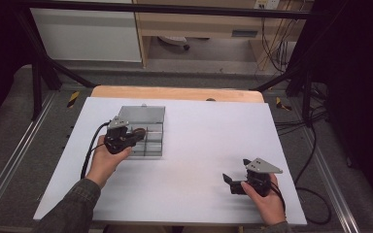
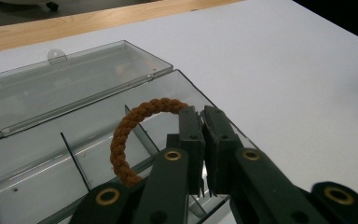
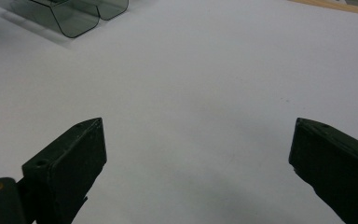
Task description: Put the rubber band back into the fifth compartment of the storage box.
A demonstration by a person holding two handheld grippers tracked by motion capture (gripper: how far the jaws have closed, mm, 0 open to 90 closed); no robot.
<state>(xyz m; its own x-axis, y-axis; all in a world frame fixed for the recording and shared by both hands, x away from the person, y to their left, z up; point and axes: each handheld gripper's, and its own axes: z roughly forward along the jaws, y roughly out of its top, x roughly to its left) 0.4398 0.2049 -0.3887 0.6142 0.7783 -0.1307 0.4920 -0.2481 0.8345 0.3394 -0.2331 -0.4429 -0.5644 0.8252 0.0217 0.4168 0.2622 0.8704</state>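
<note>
A brown braided bracelet (image 2: 129, 135) is pinched by the closed jaws of the left gripper (image 2: 203, 113) above the clear compartment box (image 2: 37, 154) at centre left of the high view. The right gripper (image 3: 198, 140) is held with jaws wide apart over the white bench (image 1: 199, 141), lower right.

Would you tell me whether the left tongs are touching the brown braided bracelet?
Touching. The left gripper view shows the left tongs shut on the brown braided bracelet, pinching one end above the clear box.
</note>
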